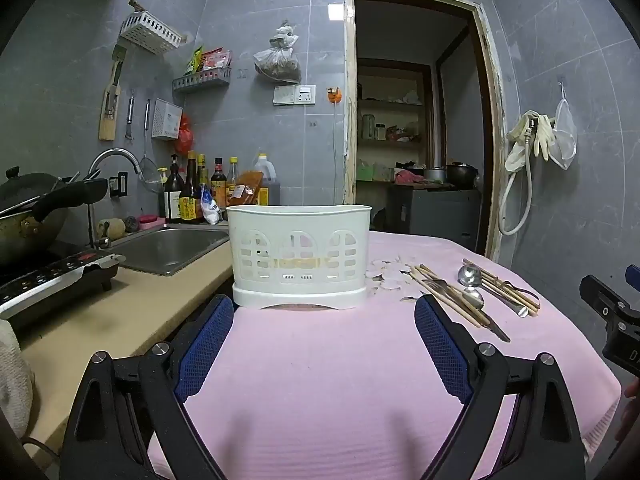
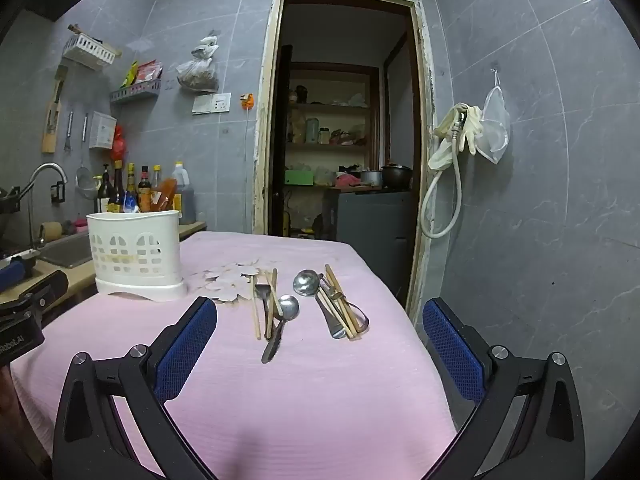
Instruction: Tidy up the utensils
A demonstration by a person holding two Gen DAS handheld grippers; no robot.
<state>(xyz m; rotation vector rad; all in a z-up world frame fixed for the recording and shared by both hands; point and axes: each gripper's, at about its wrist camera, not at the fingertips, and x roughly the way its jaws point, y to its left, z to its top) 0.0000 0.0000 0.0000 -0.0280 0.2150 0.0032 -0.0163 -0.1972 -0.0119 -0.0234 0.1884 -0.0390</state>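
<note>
A white slotted utensil holder (image 1: 300, 256) stands on the pink tablecloth (image 1: 320, 380), straight ahead of my open, empty left gripper (image 1: 324, 320). To its right lie wooden chopsticks (image 1: 448, 296), a fork and two metal spoons (image 1: 472, 276). In the right wrist view the holder (image 2: 136, 256) is at the left. The chopsticks (image 2: 256, 312), a small spoon (image 2: 288, 308) and a larger spoon (image 2: 306, 282) with more chopsticks (image 2: 340, 300) lie just ahead of my open, empty right gripper (image 2: 320, 320).
A sink (image 1: 168, 244), faucet, sauce bottles (image 1: 192, 192), a wok (image 1: 28, 208) and an induction cooker (image 1: 56, 276) sit on the counter at the left. An open doorway (image 2: 344, 120) lies behind the table. The table's right edge is near the wall.
</note>
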